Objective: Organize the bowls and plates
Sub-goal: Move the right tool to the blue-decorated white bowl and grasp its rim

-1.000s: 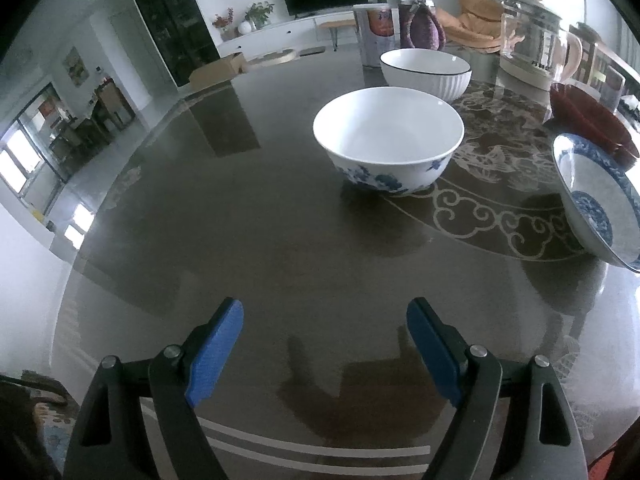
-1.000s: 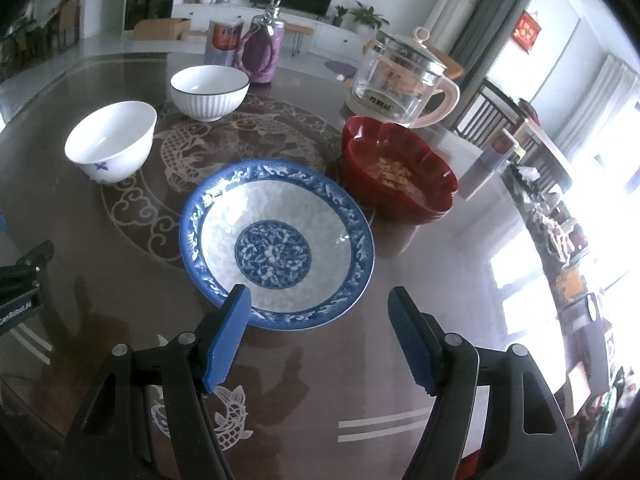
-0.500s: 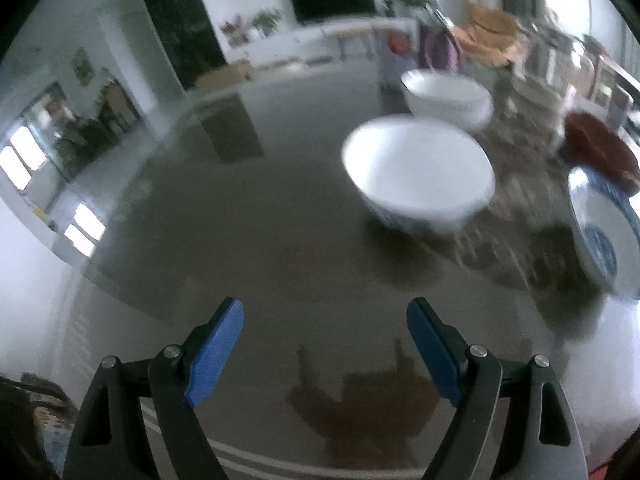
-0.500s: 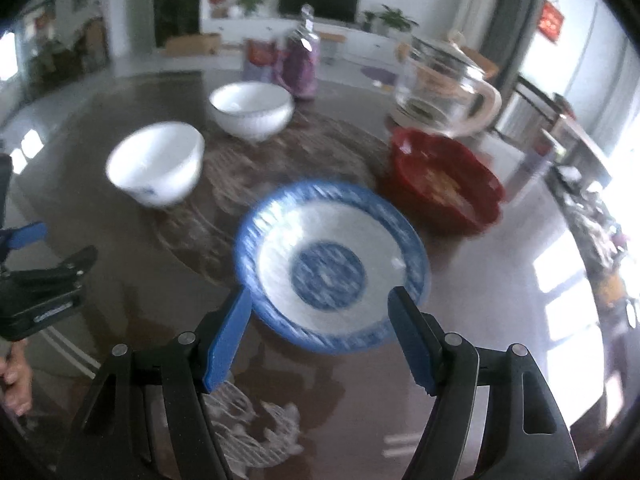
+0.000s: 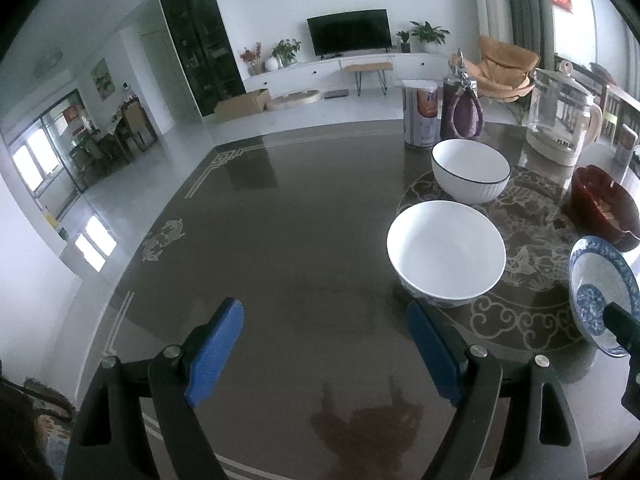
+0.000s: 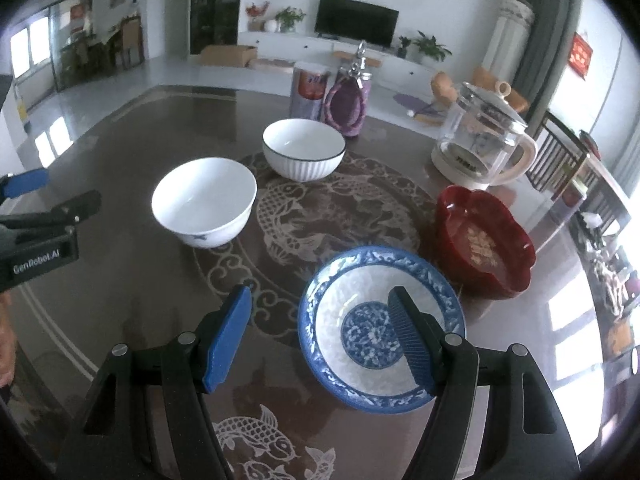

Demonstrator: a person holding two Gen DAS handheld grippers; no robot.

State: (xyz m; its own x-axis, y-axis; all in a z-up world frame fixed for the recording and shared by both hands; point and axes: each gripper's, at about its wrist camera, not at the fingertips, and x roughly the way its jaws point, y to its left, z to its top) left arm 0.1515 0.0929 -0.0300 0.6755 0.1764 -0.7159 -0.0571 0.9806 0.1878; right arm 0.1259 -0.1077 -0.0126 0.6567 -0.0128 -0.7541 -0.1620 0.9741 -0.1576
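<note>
A white bowl with blue flowers (image 5: 446, 252) (image 6: 204, 208) stands on the dark table, ahead and right of my open, empty left gripper (image 5: 324, 348). Behind it stands a white ribbed bowl with a dark rim (image 5: 470, 170) (image 6: 304, 154). A blue-and-white deep plate (image 6: 380, 328) (image 5: 600, 296) lies under my open right gripper (image 6: 320, 336); the right finger is over the plate's inside and the left finger is outside its left rim. A red lobed dish (image 6: 484, 240) (image 5: 602, 208) stands right of the plate.
A glass kettle (image 6: 482, 140) (image 5: 560, 120), a purple jar (image 6: 348, 100) and a can (image 6: 308, 90) stand at the back of the table (image 5: 280, 240). The left gripper's body (image 6: 40, 232) shows at the left edge of the right wrist view.
The left gripper swung left and back, so the bowls now sit to its right. The right gripper moved left and forward; its right finger is now over the blue-and-white plate.
</note>
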